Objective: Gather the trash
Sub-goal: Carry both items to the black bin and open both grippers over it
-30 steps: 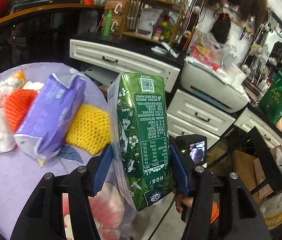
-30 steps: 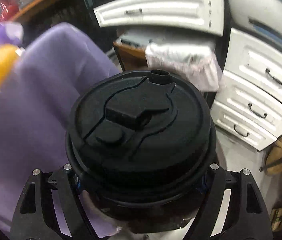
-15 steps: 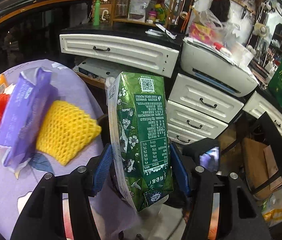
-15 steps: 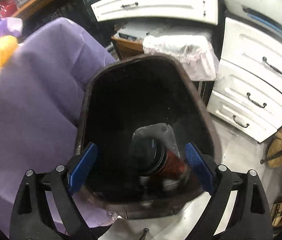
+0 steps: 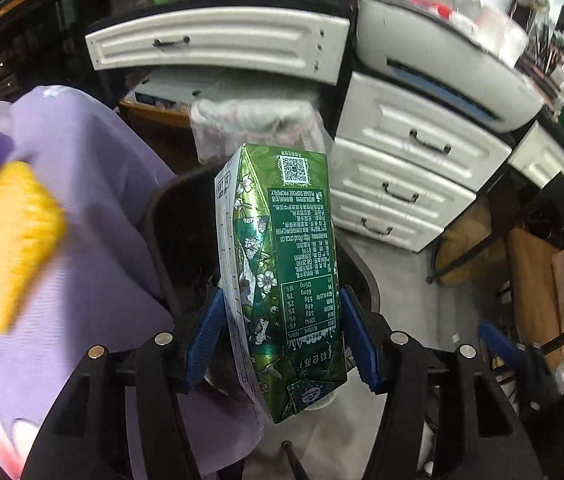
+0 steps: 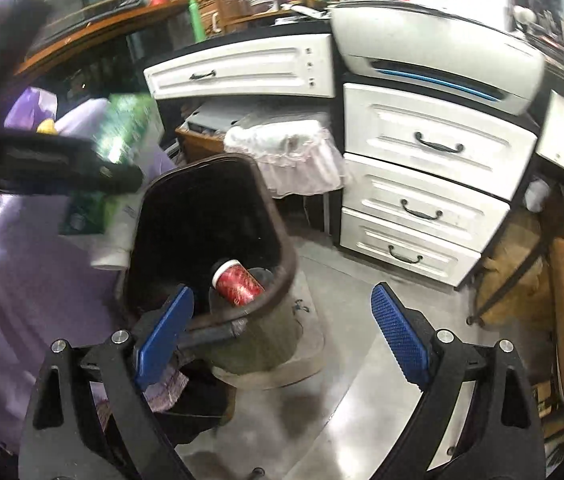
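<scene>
**Carton over the bin, cup already inside**

Left gripper [image 5: 282,336] pinching a green carton [image 5: 282,264] at its lower half, blue pads pressed on both broad sides, carton upright and hanging above the mouth of the dark bin [image 6: 282,280]. Right gripper [image 6: 282,336] spread wide, nothing between its pads, just beside the bin's near rim.

Progress, judged from the bin: one piece in, a red cup with a black lid [image 6: 238,282] lying on its side against the near wall. Carton next, seemingly ready to drop. More left beyond the bin on the purple cloth [image 5: 94,240]: a yellow foam net [image 5: 10,240], blurred. Farther behind the bin, a white-bagged basket [image 6: 285,148] and white drawers [image 6: 425,184].

From the right wrist only: the bin's inside and the cup; carton a green smear at the bin's left. From the left wrist only: the grip on the carton and the net; bin's interior hidden behind the carton.
</scene>
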Demonstrator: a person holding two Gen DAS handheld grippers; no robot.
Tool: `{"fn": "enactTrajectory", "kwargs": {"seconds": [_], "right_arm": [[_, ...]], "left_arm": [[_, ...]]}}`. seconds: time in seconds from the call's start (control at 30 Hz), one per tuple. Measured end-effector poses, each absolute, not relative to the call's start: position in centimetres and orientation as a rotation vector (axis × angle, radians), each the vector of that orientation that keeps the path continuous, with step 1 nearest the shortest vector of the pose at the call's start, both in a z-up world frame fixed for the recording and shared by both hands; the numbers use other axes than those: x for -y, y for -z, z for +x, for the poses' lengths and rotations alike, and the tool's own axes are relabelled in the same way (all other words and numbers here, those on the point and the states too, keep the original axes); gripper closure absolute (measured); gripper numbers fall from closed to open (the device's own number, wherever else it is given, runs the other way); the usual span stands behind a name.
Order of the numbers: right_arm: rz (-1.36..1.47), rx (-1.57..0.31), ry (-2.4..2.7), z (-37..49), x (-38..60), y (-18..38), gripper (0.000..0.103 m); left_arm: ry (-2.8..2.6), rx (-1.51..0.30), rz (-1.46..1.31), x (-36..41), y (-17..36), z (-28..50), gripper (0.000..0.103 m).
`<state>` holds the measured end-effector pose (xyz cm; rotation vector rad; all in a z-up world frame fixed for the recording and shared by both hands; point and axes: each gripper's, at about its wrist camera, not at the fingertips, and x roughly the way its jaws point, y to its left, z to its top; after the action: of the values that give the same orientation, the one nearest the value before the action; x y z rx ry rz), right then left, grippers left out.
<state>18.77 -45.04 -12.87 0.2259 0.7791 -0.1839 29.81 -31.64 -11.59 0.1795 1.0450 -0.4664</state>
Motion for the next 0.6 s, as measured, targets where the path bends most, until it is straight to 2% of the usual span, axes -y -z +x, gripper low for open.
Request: {"fn": "enactTrajectory", "kwargs": {"seconds": [0.2, 0.27, 0.3, 0.4, 0.6], "right_arm": [[0.252, -0.774, 0.221, 16.1, 46.1, 12.6, 0.013], [0.259, -0.774, 0.234, 15.8, 46.3, 12.7, 0.013], [0.269, -0.776, 0.231, 15.4, 46.4, 12.7, 0.013], [0.286, -0.781, 0.235, 15.0, 46.4, 13.0, 0.013], [0.304, -0.768, 0.243, 14.6, 46.0, 12.3, 0.013]], "left_arm": [[0.47, -1.084, 0.219, 33.2, 13.3, 29.9, 0.043], [0.47, -1.079, 0.233, 33.3, 13.3, 29.8, 0.026], [0.47, -1.068, 0.236, 33.3, 13.1, 29.7, 0.023], [0.487, -1.039, 0.238, 33.2, 12.3, 29.2, 0.018], [0.534, -0.927, 0.248, 31.9, 8.9, 26.7, 0.014]]}}
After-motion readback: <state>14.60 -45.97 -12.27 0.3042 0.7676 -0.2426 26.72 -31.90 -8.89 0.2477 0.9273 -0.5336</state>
